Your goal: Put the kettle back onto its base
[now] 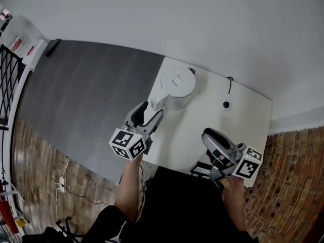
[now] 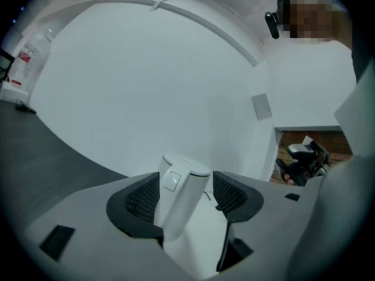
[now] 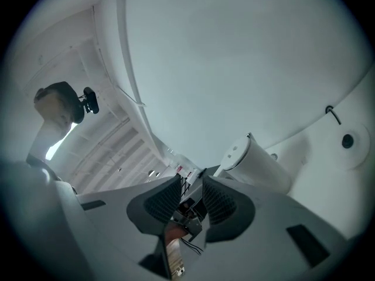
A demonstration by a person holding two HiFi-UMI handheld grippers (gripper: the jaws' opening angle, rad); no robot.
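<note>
A white kettle (image 1: 176, 86) stands at the left end of the white table (image 1: 248, 118), its handle (image 1: 156, 103) turned toward me. The round white base (image 1: 226, 106) with a dark centre and a cord lies apart from it, further right near the wall. My left gripper (image 1: 152, 110) is open, and the kettle's handle (image 2: 177, 196) stands between its jaws, with a gap at the right pad. My right gripper (image 1: 208, 135) hovers over the table's near edge, its jaws a narrow gap apart and empty. In the right gripper view the kettle (image 3: 259, 164) lies ahead and the base (image 3: 348, 140) to the right.
A grey floor strip (image 1: 86, 95) runs left of the table, with brick-patterned floor (image 1: 35, 161) nearer me and a loose cable (image 1: 63, 183) on it. A black wire rack (image 1: 9, 72) stands at the far left. A white wall backs the table.
</note>
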